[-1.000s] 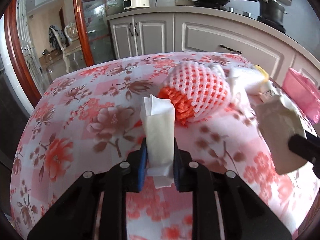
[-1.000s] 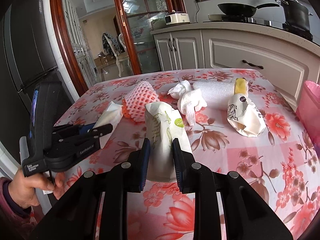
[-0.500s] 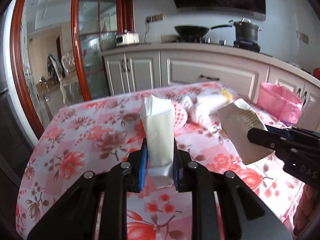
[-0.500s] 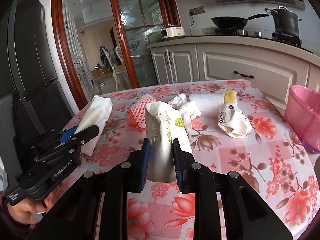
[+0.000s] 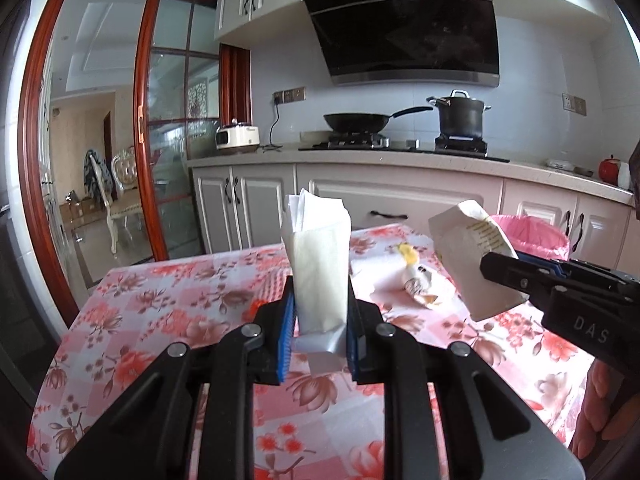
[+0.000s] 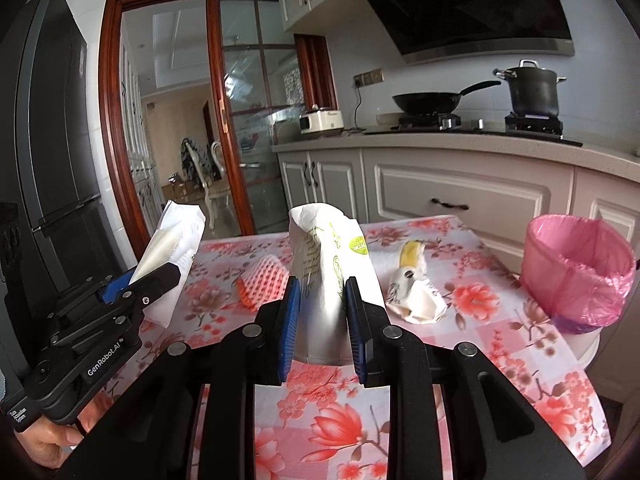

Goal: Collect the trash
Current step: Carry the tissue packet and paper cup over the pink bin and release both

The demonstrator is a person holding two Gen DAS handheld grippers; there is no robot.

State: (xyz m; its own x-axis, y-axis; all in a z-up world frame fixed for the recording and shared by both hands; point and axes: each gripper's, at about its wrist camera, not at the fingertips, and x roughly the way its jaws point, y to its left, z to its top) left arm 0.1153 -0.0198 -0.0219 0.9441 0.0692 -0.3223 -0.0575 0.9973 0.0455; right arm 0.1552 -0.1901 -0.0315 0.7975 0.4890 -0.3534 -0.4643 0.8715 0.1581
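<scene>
- A white folded paper napkin packet [image 5: 320, 264] is being gripped between the blue-padded fingers of the left gripper [image 5: 320, 340]; it is being held clear above the bench [image 5: 152, 312], which is covered by a pink floral cloth.
- A white printed paper bag with a green round sticker [image 6: 328, 280] is being clamped low down by the right gripper [image 6: 322, 328], its fingers narrowed onto the paper.
- Both items are being held upright: each long axis is running roughly vertically, the open or crumpled top pointing up and the lower end sitting between the pads.
- The pink-lined round trash bin [image 6: 576, 276] is standing at the far right, just beside the bench edge; the step in hand is judged to be the carry to it.
- For a clean drop, each piece should be brought fully over the bin mouth before the fingers are being widened, one gripper at a time, so that the two tools are not being crowded together.
- The grip on the soft paper is best being kept firm, since light paper could slip or catch on the liner rim.
- Other trash is lying on the bench: a red-and-white foam fruit net [image 6: 260, 284] at the near left and a crumpled white wrapper with a yellow end [image 6: 414, 292] to the right of the bag.
</scene>
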